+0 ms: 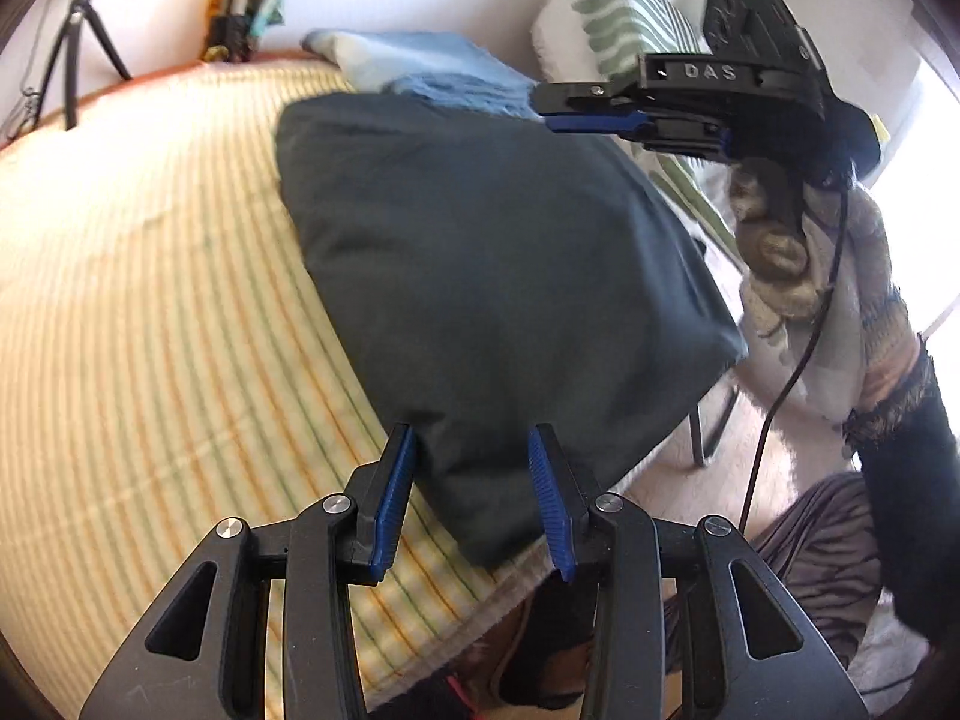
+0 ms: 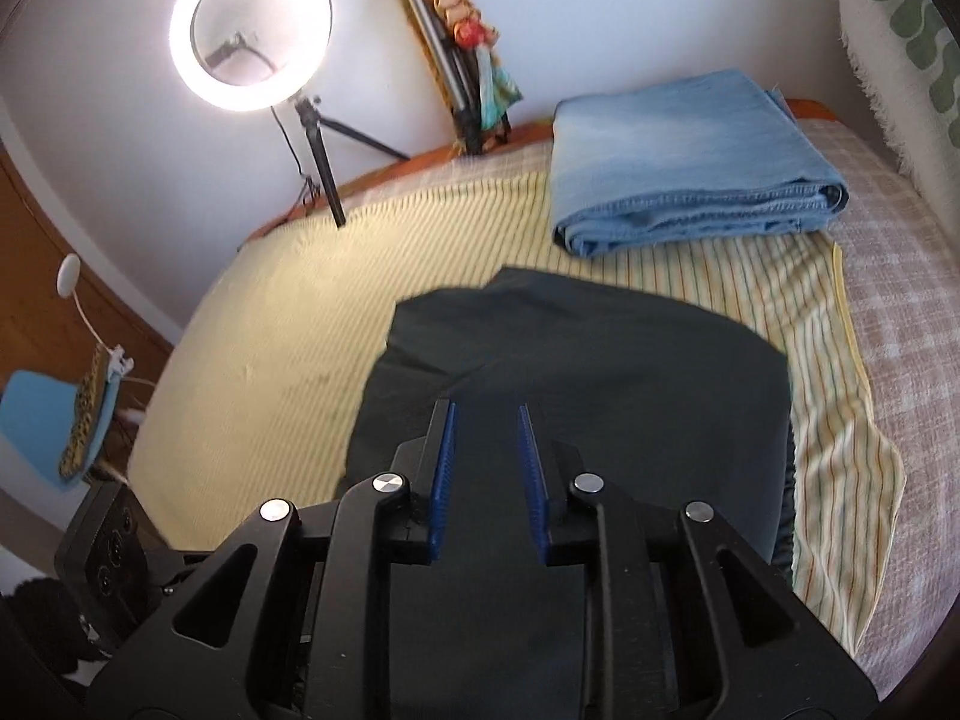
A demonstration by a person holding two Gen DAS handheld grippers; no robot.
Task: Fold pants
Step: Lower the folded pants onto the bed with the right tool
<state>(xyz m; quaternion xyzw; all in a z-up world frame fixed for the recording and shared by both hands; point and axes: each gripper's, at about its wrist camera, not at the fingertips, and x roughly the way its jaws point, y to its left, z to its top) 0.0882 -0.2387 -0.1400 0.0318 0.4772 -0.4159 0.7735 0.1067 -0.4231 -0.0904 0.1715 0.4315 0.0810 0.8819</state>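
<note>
Dark grey-green pants lie folded into a broad rectangle on the yellow striped bed cover. My left gripper is open, its blue pads either side of the pants' near corner, nothing held. My right gripper shows in the left wrist view above the pants' far edge, held by a gloved hand. In the right wrist view the right gripper is open and empty just above the pants, which fill the lower middle.
Folded light blue jeans lie at the head of the bed. A ring light on a tripod stands by the wall. A green patterned pillow leans at the right. The bed cover's edge drops off to the right.
</note>
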